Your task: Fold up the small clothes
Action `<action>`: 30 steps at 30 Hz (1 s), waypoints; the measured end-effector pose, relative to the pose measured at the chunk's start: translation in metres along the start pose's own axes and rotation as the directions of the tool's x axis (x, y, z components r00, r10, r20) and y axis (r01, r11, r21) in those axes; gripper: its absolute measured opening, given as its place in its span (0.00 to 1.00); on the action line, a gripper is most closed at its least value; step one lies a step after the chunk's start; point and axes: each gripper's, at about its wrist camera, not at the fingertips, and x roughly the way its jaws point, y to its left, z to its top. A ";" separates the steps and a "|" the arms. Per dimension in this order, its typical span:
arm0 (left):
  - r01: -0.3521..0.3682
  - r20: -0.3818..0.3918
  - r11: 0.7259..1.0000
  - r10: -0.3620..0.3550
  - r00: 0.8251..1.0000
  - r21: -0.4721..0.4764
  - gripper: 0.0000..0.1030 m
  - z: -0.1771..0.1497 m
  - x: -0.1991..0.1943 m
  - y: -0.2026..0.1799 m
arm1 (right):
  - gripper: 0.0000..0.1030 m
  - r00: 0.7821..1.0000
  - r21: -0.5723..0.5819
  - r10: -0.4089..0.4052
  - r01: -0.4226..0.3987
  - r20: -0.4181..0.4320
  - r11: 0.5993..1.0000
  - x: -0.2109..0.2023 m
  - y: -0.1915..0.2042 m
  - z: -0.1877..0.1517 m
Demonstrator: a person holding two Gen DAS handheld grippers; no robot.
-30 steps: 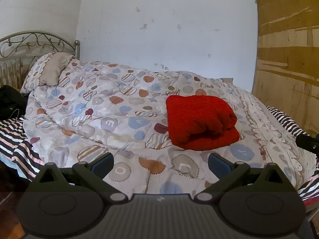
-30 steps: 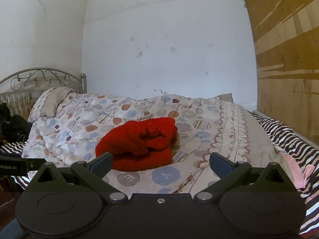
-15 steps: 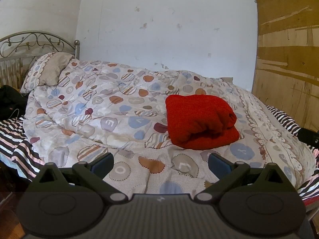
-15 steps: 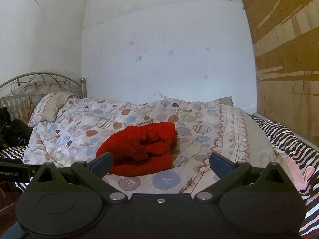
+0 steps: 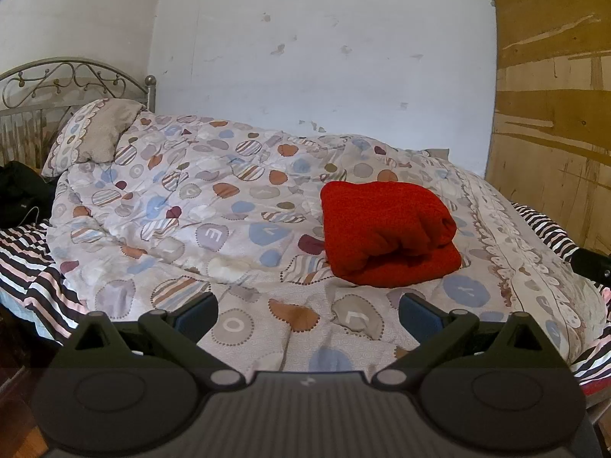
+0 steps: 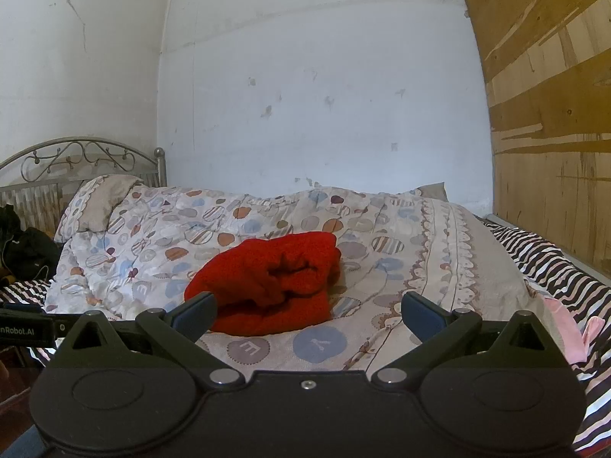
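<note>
Looks about done folding: red cloth [image 5: 385, 234] sitting in a bundle on the quilt [image 5: 229, 206] at one o'clock, left gripper [image 5: 307, 311] and right gripper [image 6: 307, 311] wide apart, empty, next probably grabbing the pink cloth [image 6: 565, 328] at three o'clock.

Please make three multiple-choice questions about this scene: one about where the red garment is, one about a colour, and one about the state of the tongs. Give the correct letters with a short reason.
1. Where does the red garment lie?
A. on the quilt
B. on the floor
C. on the pillow

2. What colour is the small cloth at the right edge of the bed?
A. green
B. pink
C. yellow

3. How are the left tongs and right tongs?
A. both shut on the garment
B. one open, one shut
C. both open and empty

Answers:
1 A, it rests folded on the patterned quilt.
2 B, it shows pink on the striped sheet.
3 C, wide gaps with nothing between the fingers.
</note>
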 end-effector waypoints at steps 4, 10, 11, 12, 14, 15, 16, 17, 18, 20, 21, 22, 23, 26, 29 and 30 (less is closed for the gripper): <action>0.000 0.000 1.000 0.000 1.000 -0.001 1.00 0.000 0.000 -0.001 | 1.00 1.000 0.001 0.000 0.000 -0.003 1.000 0.000 0.000 0.000; 0.003 -0.008 1.000 -0.003 1.000 0.001 1.00 0.002 0.000 0.000 | 1.00 1.000 0.002 -0.001 0.001 -0.003 1.000 0.001 0.001 0.000; -0.012 -0.018 1.000 0.012 1.000 -0.005 1.00 0.002 0.000 0.000 | 1.00 1.000 0.001 0.000 0.000 -0.004 1.000 0.001 0.001 0.000; -0.021 -0.022 1.000 0.021 1.000 -0.005 1.00 0.002 0.001 -0.001 | 1.00 1.000 0.000 0.000 0.000 -0.004 1.000 0.001 0.001 0.000; -0.051 -0.038 0.998 0.052 0.998 0.022 1.00 0.002 0.003 -0.002 | 1.00 1.000 -0.005 -0.002 0.002 -0.001 1.000 0.000 0.001 0.000; -0.082 -0.044 0.996 0.084 0.995 0.045 1.00 0.002 0.005 -0.003 | 1.00 1.000 -0.009 -0.005 0.005 0.002 1.000 -0.001 0.002 -0.001; -0.100 -0.044 0.993 0.103 0.994 0.059 1.00 0.002 0.006 -0.003 | 1.00 1.000 -0.015 -0.009 0.009 0.008 1.000 -0.003 0.002 -0.001; -0.111 -0.040 0.992 0.114 0.993 0.067 1.00 0.001 0.005 -0.002 | 1.00 1.000 -0.020 -0.013 0.013 0.013 1.000 -0.004 0.003 -0.001; -0.109 -0.038 0.992 0.112 0.993 0.068 1.00 0.001 0.005 -0.001 | 1.00 1.000 -0.024 -0.016 0.016 0.017 1.000 -0.005 0.003 -0.001; -0.101 -0.045 0.993 0.103 0.994 0.057 1.00 0.002 0.005 0.000 | 1.00 1.000 -0.030 -0.019 0.019 0.021 0.999 -0.006 0.003 -0.002; -0.101 -0.048 0.994 0.103 0.994 0.052 1.00 0.002 0.005 0.001 | 1.00 1.000 -0.029 -0.022 0.022 0.020 0.999 -0.006 0.003 -0.002; -0.102 -0.050 0.993 0.104 0.993 0.052 1.00 0.001 0.006 0.001 | 1.00 1.000 -0.027 -0.023 0.024 0.019 0.999 -0.006 0.003 -0.003; -0.105 -0.053 0.993 0.108 0.993 0.054 1.00 0.001 0.006 0.001 | 1.00 1.000 -0.023 -0.022 0.023 0.017 0.999 -0.006 0.002 -0.003; -0.104 -0.056 0.993 0.107 0.993 0.051 1.00 0.001 0.006 0.001 | 1.00 1.000 -0.018 -0.019 0.019 0.011 1.000 -0.006 0.002 -0.005; -0.102 -0.058 0.994 0.105 0.993 0.044 1.00 0.001 0.006 0.002 | 1.00 1.000 -0.021 -0.018 0.018 0.002 1.000 -0.005 0.003 -0.008; -0.101 -0.059 0.994 0.104 0.993 0.045 1.00 0.001 0.006 0.002 | 1.00 1.000 -0.022 -0.018 0.017 -0.002 1.000 -0.005 0.003 -0.009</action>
